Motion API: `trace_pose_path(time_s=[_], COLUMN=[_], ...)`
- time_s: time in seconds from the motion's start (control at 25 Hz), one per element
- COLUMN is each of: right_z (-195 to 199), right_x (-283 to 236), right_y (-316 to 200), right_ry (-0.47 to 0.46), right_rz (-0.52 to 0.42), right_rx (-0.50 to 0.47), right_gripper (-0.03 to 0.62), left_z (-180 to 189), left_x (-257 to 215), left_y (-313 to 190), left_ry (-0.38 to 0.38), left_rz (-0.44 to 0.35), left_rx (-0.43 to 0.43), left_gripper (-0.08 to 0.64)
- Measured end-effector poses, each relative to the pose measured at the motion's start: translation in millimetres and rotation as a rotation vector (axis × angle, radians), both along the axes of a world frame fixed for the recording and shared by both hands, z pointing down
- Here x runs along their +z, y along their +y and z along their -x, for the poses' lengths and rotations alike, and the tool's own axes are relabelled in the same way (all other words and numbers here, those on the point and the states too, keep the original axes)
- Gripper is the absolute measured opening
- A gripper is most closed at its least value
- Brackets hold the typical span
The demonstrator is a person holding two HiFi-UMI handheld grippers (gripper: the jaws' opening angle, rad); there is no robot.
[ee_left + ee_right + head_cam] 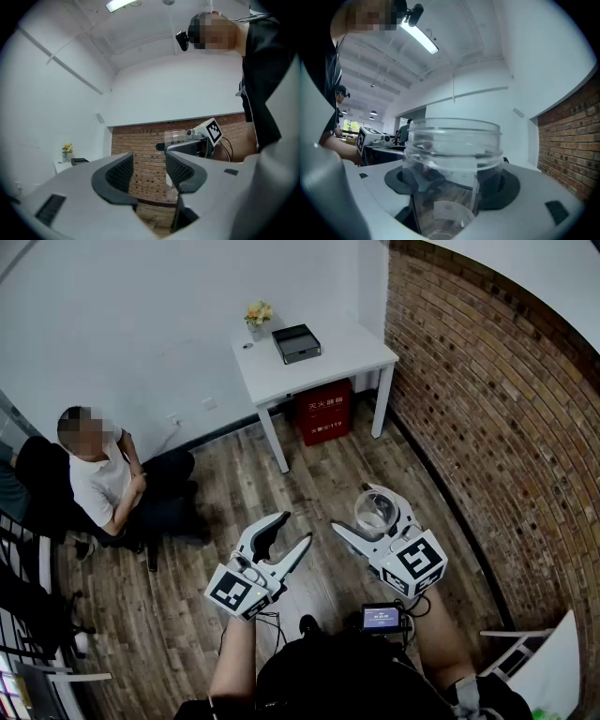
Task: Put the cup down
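Right gripper [354, 508]: clamped on clear plastic cup [452, 150], held upright between its jaws | Left gripper [295, 528]: jaws apart, nothing held | Risk: only wooden floor [328, 465] seen beneath; a release here is judged to drop the cup.

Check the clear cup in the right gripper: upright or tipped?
Upright: held in the right gripper, the cup stands mouth-up; the head view looks into its open rim.
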State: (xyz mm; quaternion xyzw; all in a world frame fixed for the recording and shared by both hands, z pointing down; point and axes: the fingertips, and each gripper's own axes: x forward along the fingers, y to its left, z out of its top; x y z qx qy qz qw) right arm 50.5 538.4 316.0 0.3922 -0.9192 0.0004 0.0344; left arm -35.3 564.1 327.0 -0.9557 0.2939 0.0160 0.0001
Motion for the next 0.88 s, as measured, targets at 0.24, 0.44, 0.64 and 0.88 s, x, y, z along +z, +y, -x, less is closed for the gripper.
trace_pose_path(time_s=[0.24,0.44,0.64,0.88], right_z=[0.3,-0.8,1.7,-1.7], right_x=[-1.4,-0.6,-2.1,-1.5], right_y=[-2.2,-1.0,0.3,2.9], right_ry=[0.0,0.002,-0.017,-0.026], right_rz=[-0.004,-0.004,-0.003,-0.003], right_rx=[0.0,-0.001,-0.014,-0.015], right_gripper=[0.371,0.371,0.371,0.371], left_z=[-0.5,-2.0,-0.4,-3.8], left_x=[-1.5,-1.0,-1.5,0.8], left_y=[-1.8,-0.5,-0.5,1.4], left_ry=[0.002,0.001,0.002,0.001], left_rz=[-0.001,-0.002,-0.002,0.001], left_rx=[0.002,0.002,0.004,0.003], left_gripper=[0.221,0.221,0.221,0.221])
